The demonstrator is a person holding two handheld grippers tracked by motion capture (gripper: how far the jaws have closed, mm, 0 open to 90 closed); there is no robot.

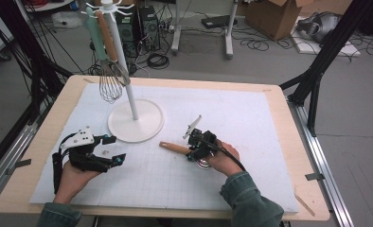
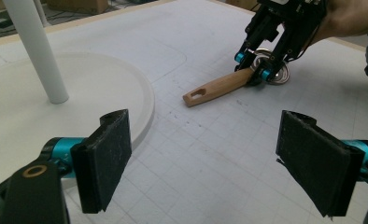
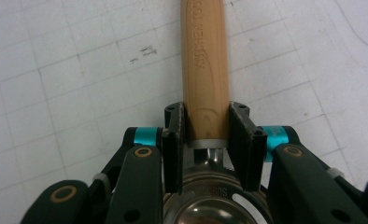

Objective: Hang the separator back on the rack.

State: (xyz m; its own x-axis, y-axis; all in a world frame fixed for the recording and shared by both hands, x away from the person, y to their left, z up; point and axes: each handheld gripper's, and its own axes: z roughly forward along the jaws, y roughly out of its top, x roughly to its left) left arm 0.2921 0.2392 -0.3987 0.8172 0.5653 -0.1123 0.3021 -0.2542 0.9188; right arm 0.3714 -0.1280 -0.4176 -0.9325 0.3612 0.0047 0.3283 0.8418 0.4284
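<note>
Overhead, the right gripper point(image 1: 197, 147) is on the wooden-handled utensil point(image 1: 175, 148) lying flat on the bench point(image 1: 279, 123), right of the white stand point(image 1: 136, 120) with a whisk point(image 1: 111, 82) hanging; the left gripper point(image 1: 110, 150) idles nearby. Left gripper view: its fingers point(image 2: 102, 163) released, holding nothing; handle's hanging hole points toward the stand. Right gripper view: fingers point(image 3: 173, 140) clamp the handle just above the metal collar. Advice: lift level, keep the hole end leading, steady with the free gripper before hooking.

wooden table point(image 1: 298, 198); white grid mat point(image 1: 232, 113) on top, rack base point(image 1: 136, 124), wooden-handled utensil point(image 1: 175, 148).
</note>
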